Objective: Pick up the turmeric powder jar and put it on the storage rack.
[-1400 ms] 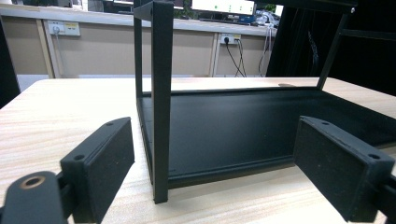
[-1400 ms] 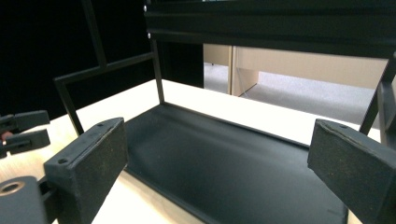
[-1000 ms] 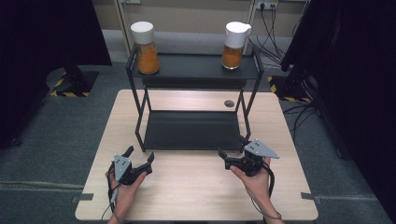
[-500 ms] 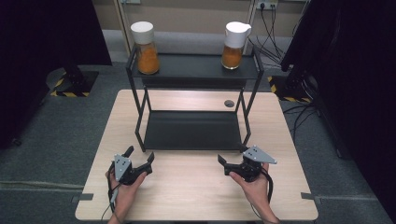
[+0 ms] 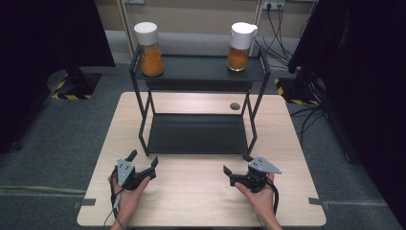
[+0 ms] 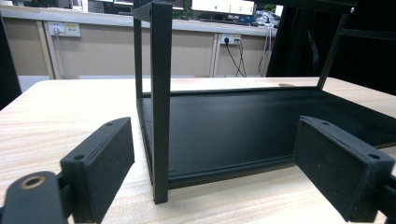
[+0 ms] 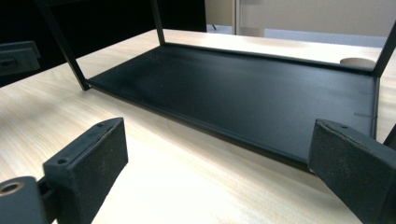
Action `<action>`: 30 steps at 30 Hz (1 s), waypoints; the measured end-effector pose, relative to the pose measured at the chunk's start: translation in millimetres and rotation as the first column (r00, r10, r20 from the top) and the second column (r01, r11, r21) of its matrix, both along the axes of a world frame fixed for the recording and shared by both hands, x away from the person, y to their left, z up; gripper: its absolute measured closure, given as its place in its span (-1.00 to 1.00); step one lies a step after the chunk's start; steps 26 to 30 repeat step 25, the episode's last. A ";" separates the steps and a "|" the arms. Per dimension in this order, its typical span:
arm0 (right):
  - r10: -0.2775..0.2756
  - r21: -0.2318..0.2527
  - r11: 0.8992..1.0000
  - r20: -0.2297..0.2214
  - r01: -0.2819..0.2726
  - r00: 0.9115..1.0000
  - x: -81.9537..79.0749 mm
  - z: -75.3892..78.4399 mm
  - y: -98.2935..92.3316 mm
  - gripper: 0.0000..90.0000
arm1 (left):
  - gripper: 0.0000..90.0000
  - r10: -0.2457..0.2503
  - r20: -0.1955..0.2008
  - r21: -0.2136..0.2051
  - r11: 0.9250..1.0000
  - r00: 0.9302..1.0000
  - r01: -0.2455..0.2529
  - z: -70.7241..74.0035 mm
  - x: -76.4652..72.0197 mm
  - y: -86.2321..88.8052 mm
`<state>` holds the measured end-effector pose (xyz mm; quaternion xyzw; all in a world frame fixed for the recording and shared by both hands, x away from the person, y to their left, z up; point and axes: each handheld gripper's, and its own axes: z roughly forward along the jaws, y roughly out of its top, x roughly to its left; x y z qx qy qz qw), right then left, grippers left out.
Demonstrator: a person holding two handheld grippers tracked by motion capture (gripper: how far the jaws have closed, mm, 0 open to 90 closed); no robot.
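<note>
Jaws spread wide and empty on both left gripper (image 5: 142,167) and right gripper (image 5: 237,165), low over table (image 5: 201,196) before rack (image 5: 198,139), so nothing looks started: 2 orange-filled jars (image 5: 148,48) (image 5: 239,45) sit untouched on its top shelf.

A black two-tier rack (image 5: 198,134) stands on the light wooden surface (image 5: 201,201). On its top shelf, far left, an orange-filled jar (image 5: 150,43); far right, a white-lidded jug (image 5: 239,40).
</note>
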<state>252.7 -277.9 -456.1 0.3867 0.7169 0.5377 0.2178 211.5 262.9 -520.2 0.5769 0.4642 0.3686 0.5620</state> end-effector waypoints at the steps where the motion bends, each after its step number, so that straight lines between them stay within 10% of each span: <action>1: -0.001 0.001 1.000 -0.003 0.001 1.000 -0.6 -1.8 0.1 -0.88 | -0.74 0.000 0.000 0.000 1.000 1.000 0.000 0.0 0.0 0.0; 30: 0.000 0.008 1.000 -0.011 0.000 1.000 -7.7 -20.9 0.9 -0.88 | -0.80 -0.019 -0.007 -0.036 0.999 1.000 0.019 -0.9 0.9 5.3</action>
